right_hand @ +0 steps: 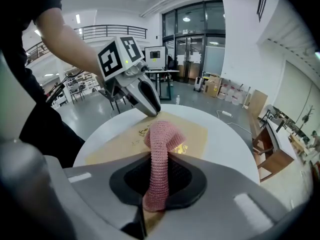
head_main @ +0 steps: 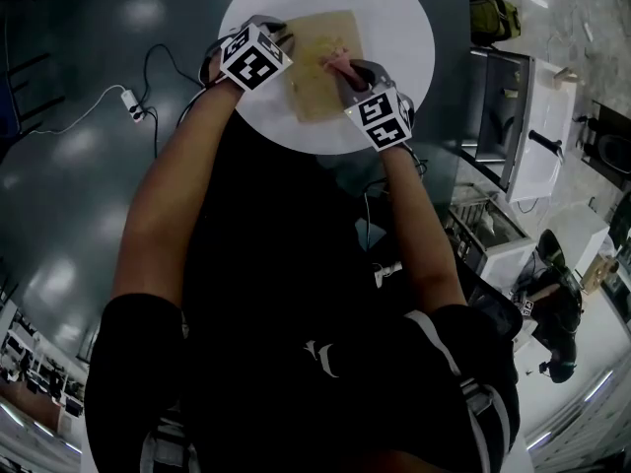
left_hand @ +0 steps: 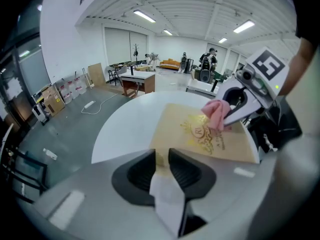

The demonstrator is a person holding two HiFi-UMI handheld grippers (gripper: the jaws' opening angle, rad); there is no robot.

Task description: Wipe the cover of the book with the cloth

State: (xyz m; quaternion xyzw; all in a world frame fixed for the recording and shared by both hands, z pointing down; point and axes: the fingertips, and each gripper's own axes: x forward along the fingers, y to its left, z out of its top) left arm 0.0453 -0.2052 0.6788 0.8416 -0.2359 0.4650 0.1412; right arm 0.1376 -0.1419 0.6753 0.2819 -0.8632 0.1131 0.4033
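A tan book [head_main: 320,82] with a gold emblem lies flat on a round white table [head_main: 399,18]. My left gripper [head_main: 286,49] is at the book's left edge. In the left gripper view [left_hand: 161,160] its jaws are shut on the near corner of the book [left_hand: 210,136]. My right gripper [head_main: 347,75] is shut on a pink knitted cloth [head_main: 335,62]. The cloth [right_hand: 161,139] runs up between the right gripper's [right_hand: 159,170] jaws, and its bunched end rests on the cover [right_hand: 195,131] by the emblem. The left gripper [right_hand: 149,108] touches the book's far edge there.
The table's rim [left_hand: 107,134] curves close around the book on all sides. A power strip with cable [head_main: 133,106] lies on the grey floor to the left. Desks and cabinets [head_main: 513,136] stand to the right. My arms and torso fill the lower head view.
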